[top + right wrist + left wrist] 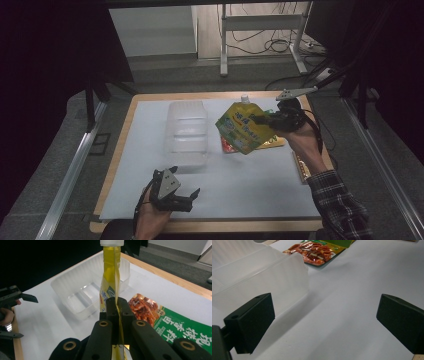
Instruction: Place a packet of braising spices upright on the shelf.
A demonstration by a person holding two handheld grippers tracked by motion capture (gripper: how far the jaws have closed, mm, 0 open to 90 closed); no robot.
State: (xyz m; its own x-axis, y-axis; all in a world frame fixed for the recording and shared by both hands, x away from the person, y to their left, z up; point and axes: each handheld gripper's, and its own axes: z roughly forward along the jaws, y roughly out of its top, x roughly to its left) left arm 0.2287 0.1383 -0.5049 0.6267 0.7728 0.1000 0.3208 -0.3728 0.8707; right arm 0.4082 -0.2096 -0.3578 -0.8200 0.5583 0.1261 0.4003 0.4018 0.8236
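Pouch (243,126) yellow w/ green print, white cap; packet (160,320) green/red (glossy); tub (187,131) clear; sleeve (340,202) plaid; jaws black.

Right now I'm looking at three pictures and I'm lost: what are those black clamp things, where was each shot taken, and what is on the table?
No machine here: a person holds a hand-held gripper in each hand. One picture looks down from above; the other two come from cameras riding on each gripper. The right hand-held gripper is shut on a yellow spouted pouch, lifted above the white sheet. The left hand-held gripper waits open near the table's front edge. A clear plastic container stands on the sheet, and a red and green snack packet lies flat beside it.
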